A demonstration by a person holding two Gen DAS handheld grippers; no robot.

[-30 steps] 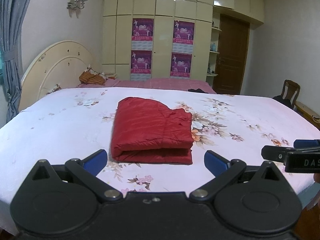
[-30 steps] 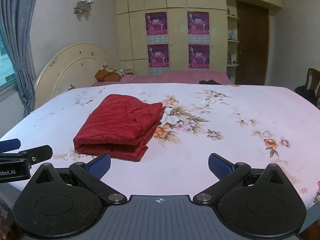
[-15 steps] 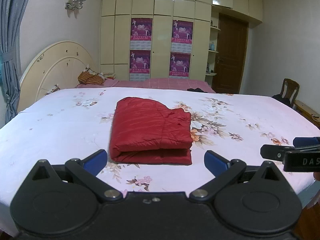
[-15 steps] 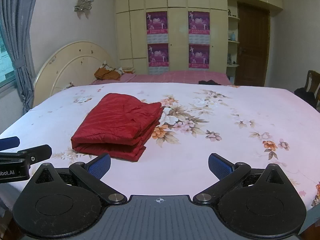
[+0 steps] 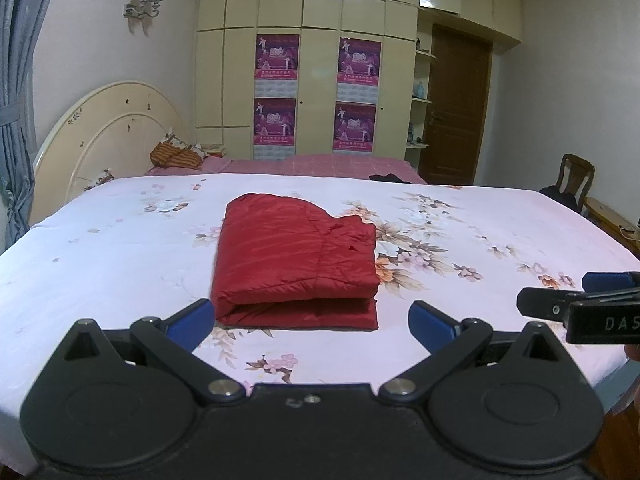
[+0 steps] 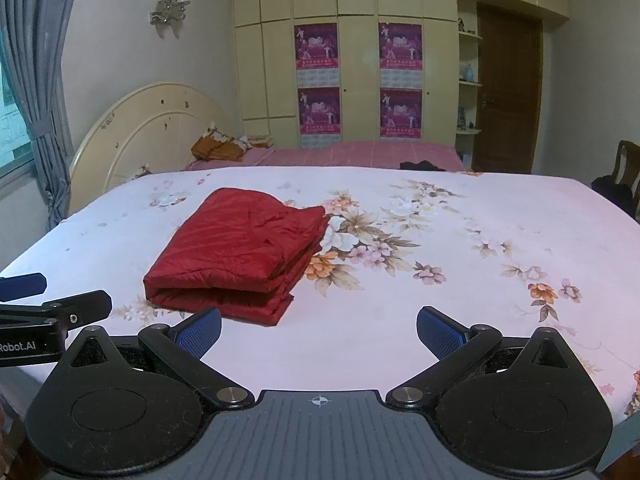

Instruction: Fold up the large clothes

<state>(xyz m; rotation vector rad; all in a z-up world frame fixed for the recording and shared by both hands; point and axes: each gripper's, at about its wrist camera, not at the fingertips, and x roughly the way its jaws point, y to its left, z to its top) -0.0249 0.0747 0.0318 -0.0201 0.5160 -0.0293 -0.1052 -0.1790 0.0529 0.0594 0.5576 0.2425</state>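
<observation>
A wide bed [image 5: 120, 264] fills the middle of the room, covered by a pale pink sheet [image 6: 460, 312] printed with flowers. A red jacket [image 5: 294, 264], folded into a thick rectangle, lies flat on the sheet left of the largest flower print, its doubled edge facing the near side.

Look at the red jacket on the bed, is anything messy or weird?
Nothing stands out. The red jacket lies folded in a neat stack on the floral bedsheet, and both grippers are open, apart from it.
</observation>
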